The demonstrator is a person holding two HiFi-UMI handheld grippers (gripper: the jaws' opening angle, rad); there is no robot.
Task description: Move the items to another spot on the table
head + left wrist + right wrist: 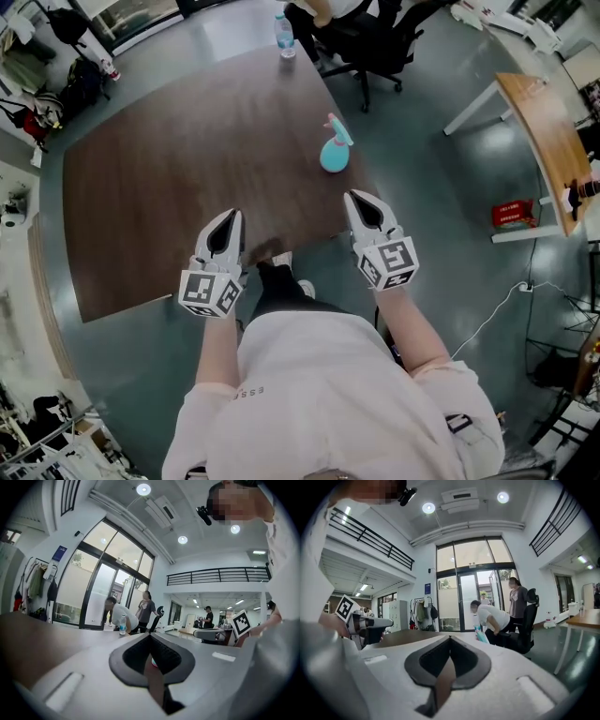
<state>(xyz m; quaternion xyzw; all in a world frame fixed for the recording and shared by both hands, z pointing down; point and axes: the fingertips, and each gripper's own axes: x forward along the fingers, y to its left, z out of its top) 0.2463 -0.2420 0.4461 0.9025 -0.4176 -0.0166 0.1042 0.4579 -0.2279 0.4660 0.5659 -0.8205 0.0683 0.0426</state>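
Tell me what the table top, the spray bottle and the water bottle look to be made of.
Table top: likely wood veneer or laminate with a matte finish. It is dark brown with fine grain streaks and only a soft sheen.
Spray bottle: probably smooth moulded plastic, with an opaque teal rounded body and a pink trigger head.
Water bottle: apparently thin clear plastic, as the body is see-through.

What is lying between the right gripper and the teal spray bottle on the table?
Nothing: the head view shows only bare brown table between the shut right gripper and the spray bottle.
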